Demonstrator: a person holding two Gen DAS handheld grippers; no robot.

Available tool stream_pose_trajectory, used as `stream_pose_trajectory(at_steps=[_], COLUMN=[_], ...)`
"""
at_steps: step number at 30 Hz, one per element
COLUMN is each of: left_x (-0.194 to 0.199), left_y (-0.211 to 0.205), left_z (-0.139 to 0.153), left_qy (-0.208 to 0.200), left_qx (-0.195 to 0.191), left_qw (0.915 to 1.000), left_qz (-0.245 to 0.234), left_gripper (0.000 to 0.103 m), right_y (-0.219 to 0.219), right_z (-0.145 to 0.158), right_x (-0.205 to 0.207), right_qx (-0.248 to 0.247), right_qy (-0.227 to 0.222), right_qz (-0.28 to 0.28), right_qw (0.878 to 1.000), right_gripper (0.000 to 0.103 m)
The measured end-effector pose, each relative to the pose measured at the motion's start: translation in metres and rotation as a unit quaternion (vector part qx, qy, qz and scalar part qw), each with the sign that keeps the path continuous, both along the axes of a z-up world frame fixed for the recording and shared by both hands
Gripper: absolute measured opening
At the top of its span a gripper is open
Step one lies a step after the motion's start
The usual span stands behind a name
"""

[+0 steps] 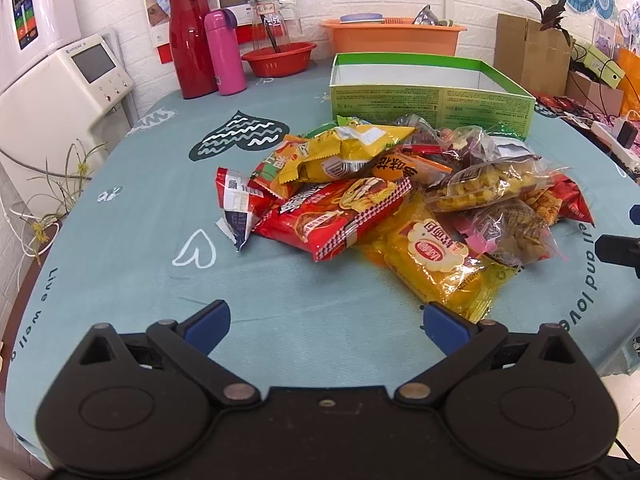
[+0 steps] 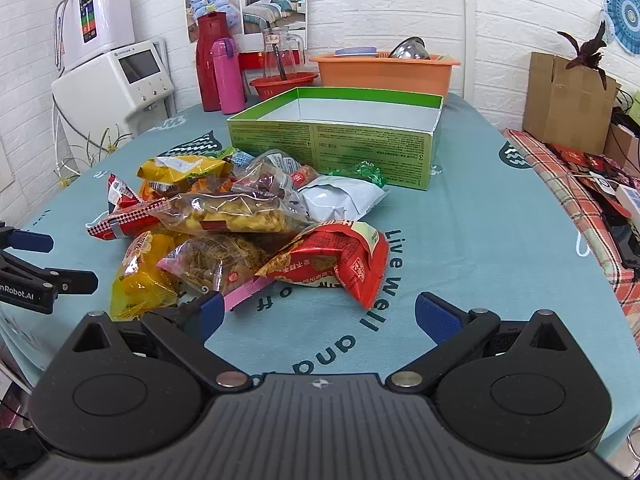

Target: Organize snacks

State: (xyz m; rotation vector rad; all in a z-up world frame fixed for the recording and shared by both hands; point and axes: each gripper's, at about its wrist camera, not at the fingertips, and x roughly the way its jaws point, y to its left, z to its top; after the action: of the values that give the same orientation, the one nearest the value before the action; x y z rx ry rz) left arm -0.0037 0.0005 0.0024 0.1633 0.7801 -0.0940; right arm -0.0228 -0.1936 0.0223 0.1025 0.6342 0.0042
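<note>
Snack pile [image 1: 400,200] heaped mid-frame on the teal tablecloth [image 1: 140,240], both tools empty.

Left gripper [image 1: 326,322] and right gripper [image 2: 316,314] sit low in their frames, jaws spread wide apart, gripping nothing. The open green box [image 2: 336,144] stands just behind the packets, toward the upper centre, its inside bare.

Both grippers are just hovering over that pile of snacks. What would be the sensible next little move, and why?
Probably lower the right gripper onto the red packet nearest it. Both grippers are open and empty, the green box behind the pile holds nothing yet, and that packet lies loose at the pile's edge.
</note>
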Motion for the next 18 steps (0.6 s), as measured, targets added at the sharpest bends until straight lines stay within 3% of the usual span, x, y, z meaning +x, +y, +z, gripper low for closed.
stream_pose_trajectory(at_steps=[18], left_x=[-0.0030], left_y=[0.0018], left_z=[0.0027], left_qy=[-0.007], left_qx=[-0.011], left_qw=[0.9999], left_qz=[-0.001], left_gripper=[0.103], right_y=[0.0048], right_z=[-0.0013], right_x=[-0.0004], right_qx=[-0.006], right_qy=[0.005], right_qz=[0.006], right_qw=[1.000], right_gripper=[0.103])
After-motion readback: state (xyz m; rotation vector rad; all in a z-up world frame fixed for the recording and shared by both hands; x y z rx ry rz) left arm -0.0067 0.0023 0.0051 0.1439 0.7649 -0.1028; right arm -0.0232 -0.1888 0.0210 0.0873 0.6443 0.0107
